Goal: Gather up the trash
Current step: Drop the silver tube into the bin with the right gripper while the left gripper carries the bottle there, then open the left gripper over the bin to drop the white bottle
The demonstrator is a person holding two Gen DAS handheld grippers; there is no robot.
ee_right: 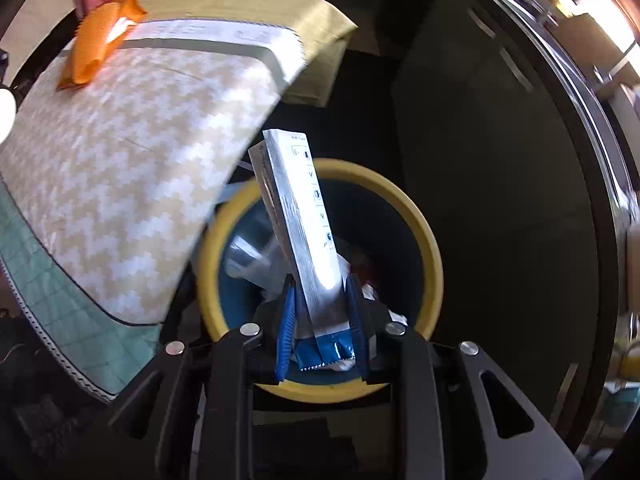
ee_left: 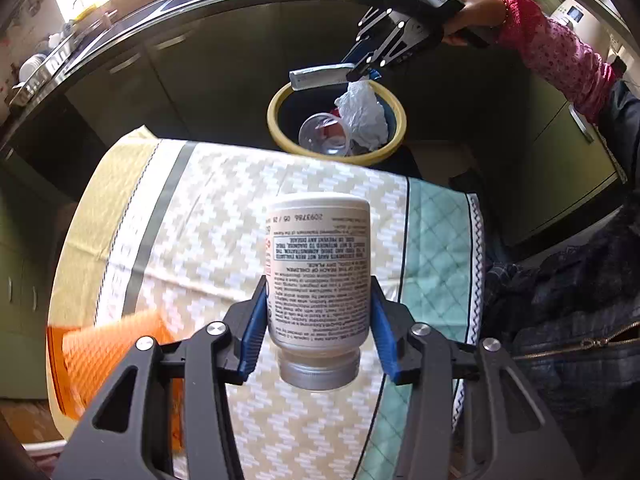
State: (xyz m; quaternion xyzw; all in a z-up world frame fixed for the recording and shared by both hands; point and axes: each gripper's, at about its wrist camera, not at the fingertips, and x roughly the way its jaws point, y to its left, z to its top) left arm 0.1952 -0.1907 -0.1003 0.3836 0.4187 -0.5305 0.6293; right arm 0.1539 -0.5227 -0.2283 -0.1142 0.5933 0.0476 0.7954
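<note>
My left gripper (ee_left: 319, 280) is shut on a white pill bottle (ee_left: 318, 268) with a silver cap, held above the cloth-covered table (ee_left: 208, 208). My right gripper (ee_right: 322, 280) is shut on a long silver and blue sachet (ee_right: 308, 236) and holds it over the yellow-rimmed bin (ee_right: 424, 224). In the left wrist view that gripper (ee_left: 362, 72) hangs above the bin (ee_left: 280, 132) with the sachet (ee_left: 320, 74) sticking out to the left. Inside the bin lie a clear plastic cup (ee_left: 324, 136) and crumpled white paper (ee_left: 362, 114).
An orange snack packet (ee_left: 108, 360) lies on the table's near left, also shown in the right wrist view (ee_right: 96, 44). Dark cabinets (ee_left: 192, 64) and a counter with a sink (ee_left: 120, 20) stand behind the bin. A dark jacket (ee_left: 568, 300) lies at the right.
</note>
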